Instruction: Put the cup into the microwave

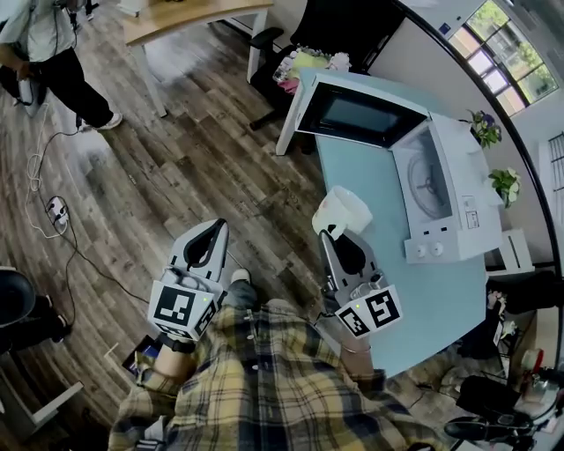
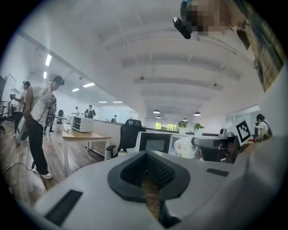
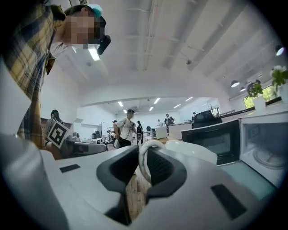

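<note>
A white cup (image 1: pixel 342 211) hangs above the near edge of the light-blue table (image 1: pixel 414 291), with my right gripper (image 1: pixel 328 236) shut on its handle. In the right gripper view the handle loop (image 3: pixel 143 158) sits between the dark jaws and the cup body (image 3: pixel 193 152) lies just beyond. The white microwave (image 1: pixel 441 189) stands on the table ahead with its door (image 1: pixel 357 113) swung wide open; the turntable inside shows. My left gripper (image 1: pixel 218 225) is shut and empty over the wooden floor, left of the table. The left gripper view shows the cup (image 2: pixel 184 146) at the right.
A person (image 1: pixel 44 44) stands on the floor at far left. A wooden desk (image 1: pixel 194 18) and a black office chair (image 1: pixel 273 44) lie beyond the table. Cables and a power strip (image 1: pixel 55 211) trail on the floor. Two potted plants (image 1: pixel 483 128) stand behind the microwave.
</note>
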Tool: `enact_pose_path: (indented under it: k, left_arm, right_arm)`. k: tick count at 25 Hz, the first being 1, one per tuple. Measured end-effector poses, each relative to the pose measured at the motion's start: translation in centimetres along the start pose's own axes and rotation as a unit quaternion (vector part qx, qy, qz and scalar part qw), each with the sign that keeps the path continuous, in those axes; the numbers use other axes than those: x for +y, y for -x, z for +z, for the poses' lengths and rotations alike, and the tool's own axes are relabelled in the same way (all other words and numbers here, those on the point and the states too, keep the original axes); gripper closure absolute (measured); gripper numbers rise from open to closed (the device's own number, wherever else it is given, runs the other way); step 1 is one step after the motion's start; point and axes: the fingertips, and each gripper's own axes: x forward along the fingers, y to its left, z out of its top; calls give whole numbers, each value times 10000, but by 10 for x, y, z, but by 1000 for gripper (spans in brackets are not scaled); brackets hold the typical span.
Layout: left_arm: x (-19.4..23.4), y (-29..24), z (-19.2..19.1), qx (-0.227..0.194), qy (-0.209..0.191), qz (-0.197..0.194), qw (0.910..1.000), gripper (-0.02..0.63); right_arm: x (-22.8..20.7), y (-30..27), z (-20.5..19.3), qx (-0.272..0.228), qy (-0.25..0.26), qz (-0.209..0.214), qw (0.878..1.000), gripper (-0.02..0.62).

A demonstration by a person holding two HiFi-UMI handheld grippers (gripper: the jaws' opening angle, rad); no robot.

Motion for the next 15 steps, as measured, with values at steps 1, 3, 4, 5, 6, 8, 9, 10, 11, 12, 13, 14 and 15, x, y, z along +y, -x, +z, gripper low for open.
enact_pose_path:
  k: [1, 3, 4, 5, 6, 8, 9, 10, 11, 12, 13, 14, 15]
  left_arm:
    - [6, -2, -1, 31, -15, -34, 10000, 614]
    - [17, -7, -4, 89, -15, -105, 9999, 614]
    - [21, -9, -5, 114, -3, -137, 9998, 614]
    - [24, -11, -7, 145, 9, -166, 9998, 614]
    - [25, -13, -9, 186, 14, -194, 9996, 614]
    - [27, -16, -13, 296, -13, -256, 9992, 614]
    - [27, -18, -15, 357, -42, -289, 9989, 614]
    - [28, -21, -17, 413, -73, -319, 9986, 614]
    - [28, -23, -18, 461, -97, -345, 9983, 614]
    - [29, -26, -19, 498, -109, -365, 9980, 614]
    - [30, -27, -19, 526, -110, -384, 9978, 614]
    - [30, -29, -20, 548, -109, -402, 9976, 614]
    - [30, -31, -21, 567, -111, -418, 9975, 614]
  right_arm:
    - [1, -5, -1, 3, -10, -50, 10000, 531]
    - [2, -13, -3, 8, -6, -146, 9999, 531]
    - [2, -17, -4, 24, 2, -184, 9998, 531]
    - [3, -19, -5, 51, 4, -215, 9998, 531]
    - [3, -20, -7, 83, -2, -240, 9997, 531]
    - [3, -20, -11, 140, -32, -303, 9994, 531]
    - [2, -20, -12, 161, -47, -347, 9993, 531]
    - [1, -20, -14, 179, -60, -393, 9990, 531]
    - [0, -20, -15, 195, -70, -433, 9988, 531]
    - [-1, -20, -16, 210, -79, -463, 9987, 531]
    - [-2, -20, -18, 223, -89, -482, 9985, 529]
    - [-3, -20, -19, 234, -102, -496, 9984, 529]
    - [-5, -21, -20, 241, -115, -514, 9983, 531]
